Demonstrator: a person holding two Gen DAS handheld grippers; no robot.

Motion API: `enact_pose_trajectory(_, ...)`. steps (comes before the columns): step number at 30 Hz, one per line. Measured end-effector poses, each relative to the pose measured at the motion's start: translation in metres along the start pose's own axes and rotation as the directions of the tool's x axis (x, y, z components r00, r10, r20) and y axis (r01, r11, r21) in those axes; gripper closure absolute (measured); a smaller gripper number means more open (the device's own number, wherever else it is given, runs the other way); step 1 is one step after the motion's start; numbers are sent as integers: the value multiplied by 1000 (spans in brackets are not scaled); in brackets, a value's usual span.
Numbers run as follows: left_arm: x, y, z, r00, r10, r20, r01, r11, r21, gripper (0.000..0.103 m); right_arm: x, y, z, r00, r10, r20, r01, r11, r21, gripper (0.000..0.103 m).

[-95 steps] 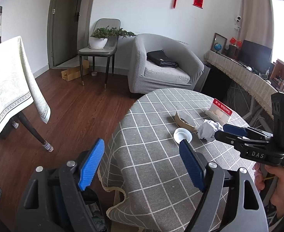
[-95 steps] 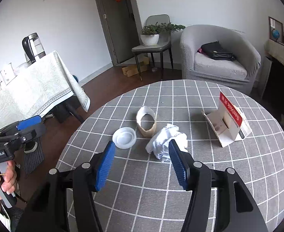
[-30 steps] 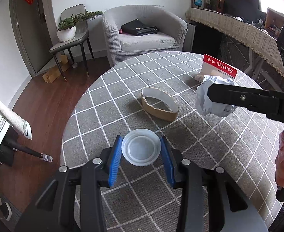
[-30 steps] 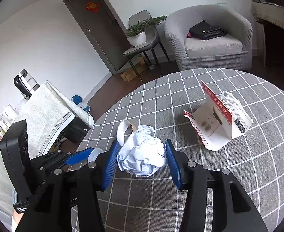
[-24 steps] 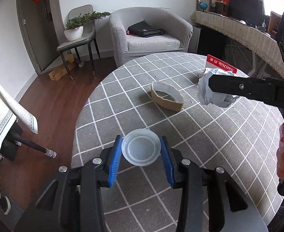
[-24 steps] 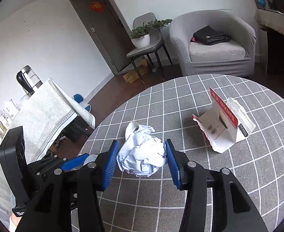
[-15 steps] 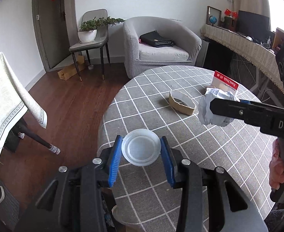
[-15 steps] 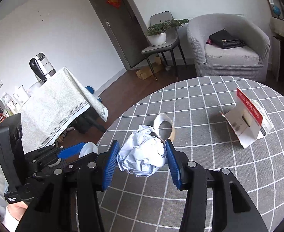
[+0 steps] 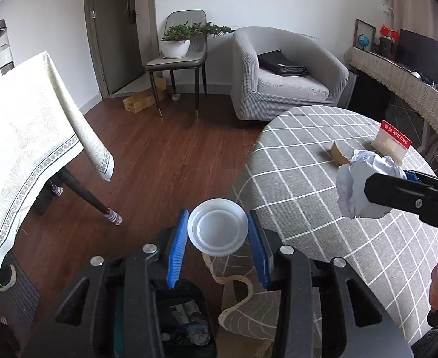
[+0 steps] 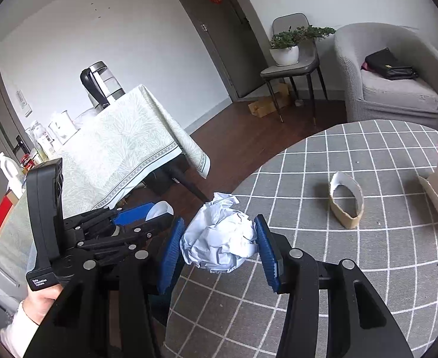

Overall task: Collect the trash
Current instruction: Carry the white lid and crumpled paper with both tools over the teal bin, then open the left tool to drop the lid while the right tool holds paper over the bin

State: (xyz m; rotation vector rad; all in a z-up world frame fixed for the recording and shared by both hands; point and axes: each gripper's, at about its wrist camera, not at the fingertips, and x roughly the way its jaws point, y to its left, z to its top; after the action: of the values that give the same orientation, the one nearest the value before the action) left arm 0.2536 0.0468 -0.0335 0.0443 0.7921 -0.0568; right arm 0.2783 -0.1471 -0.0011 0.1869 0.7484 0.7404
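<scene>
Table: round, grey checked cloth (image 10: 353, 268).
Left gripper (image 9: 218, 232): pinching white plastic lid (image 9: 218, 231).
Right gripper (image 10: 218, 246): clamping crumpled paper ball (image 10: 219, 243).

Home living room, grey armchair (image 9: 287, 77), potted plant (image 9: 177, 41), wood floor (image 9: 165, 155)

Bright, soft daylight fills the room, shadows are faint, everything looks sharp, and the edges bend with dark corners
</scene>
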Motion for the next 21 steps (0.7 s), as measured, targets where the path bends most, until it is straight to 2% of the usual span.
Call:
enact_pose_trajectory(8,3,43,-16,998,44,-38,-45,998,-35,61,27,31,5,999,49,-13,-49,999,-20,54)
enact_pose_trajectory(16,12,84,-41,993,38,-113,-47,996,-79,61,60,70,3,994,94,-60,-98,993,-66,54)
enact_pose_trajectory(21,20,104,-60,985,56,-162,-69,995,-74,61,82,89,-2,989,106,-100,-116,989,-94,54)
